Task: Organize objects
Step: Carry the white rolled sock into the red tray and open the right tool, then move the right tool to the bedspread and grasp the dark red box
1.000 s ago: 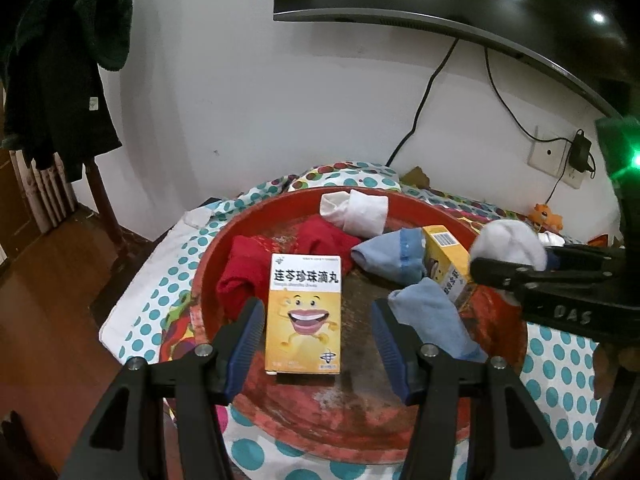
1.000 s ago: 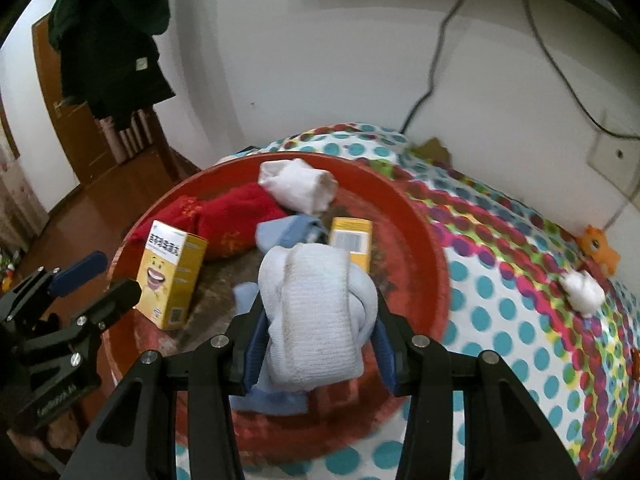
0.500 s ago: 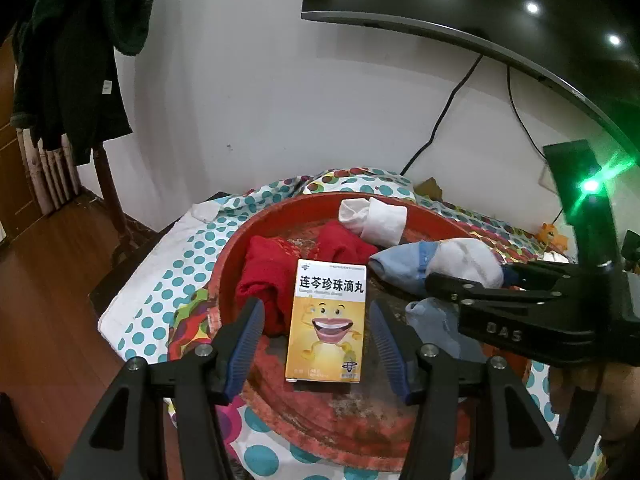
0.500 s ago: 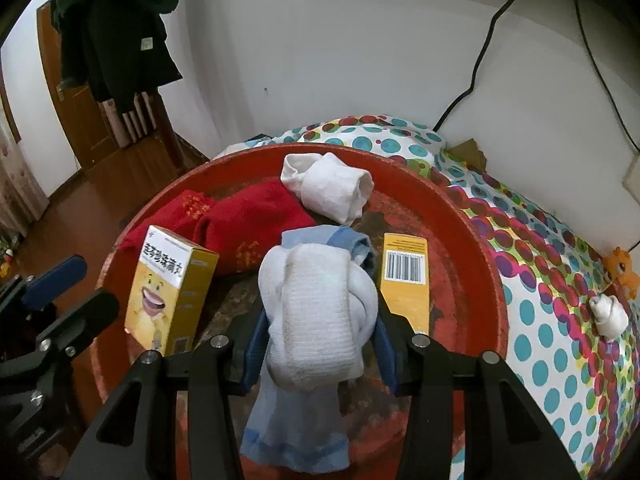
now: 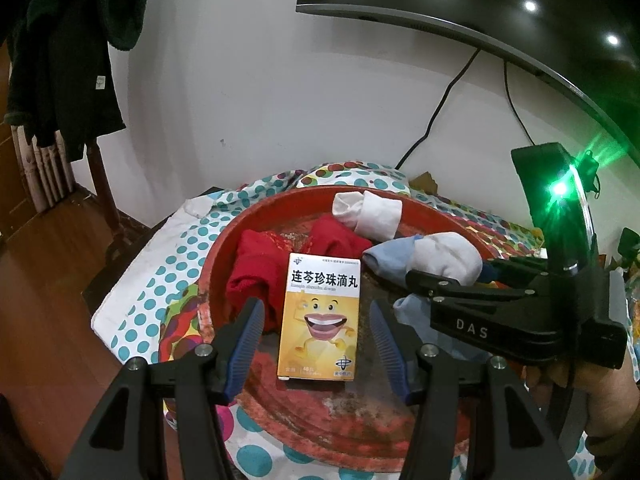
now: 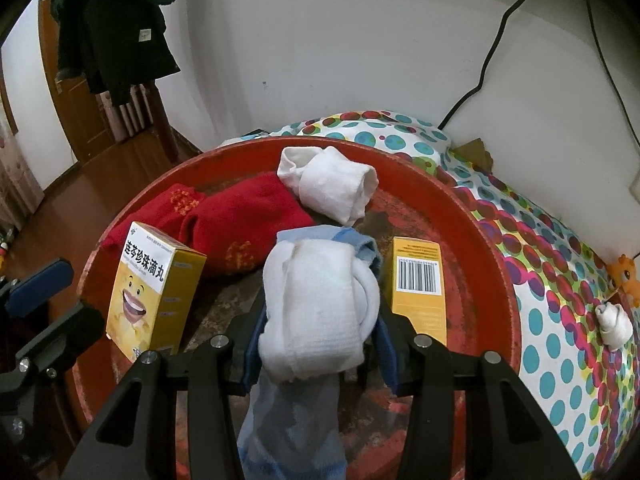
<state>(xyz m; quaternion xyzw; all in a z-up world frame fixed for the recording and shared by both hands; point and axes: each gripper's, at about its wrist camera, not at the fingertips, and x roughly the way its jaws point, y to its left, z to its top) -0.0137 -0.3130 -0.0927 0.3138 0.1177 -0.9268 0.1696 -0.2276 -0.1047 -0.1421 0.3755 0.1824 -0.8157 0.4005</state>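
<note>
red tray (image 6: 496,264) on dotted cloth (image 6: 560,232); two boxes, perhaps five socks; left gripper (image 5: 316,344) wide, right gripper (image 6: 318,344) clamping white sock (image 6: 316,308).

Black fingers (image 5: 244,344), ribbed blue pads (image 5: 386,346)

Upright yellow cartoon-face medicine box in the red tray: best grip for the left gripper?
Grip the yellow cartoon-face medicine box across its two narrow side faces at mid-height, coming in head-on toward the printed front. It stands upright in the red round tray, already between the open left gripper fingers, sides unobstructed.
</note>
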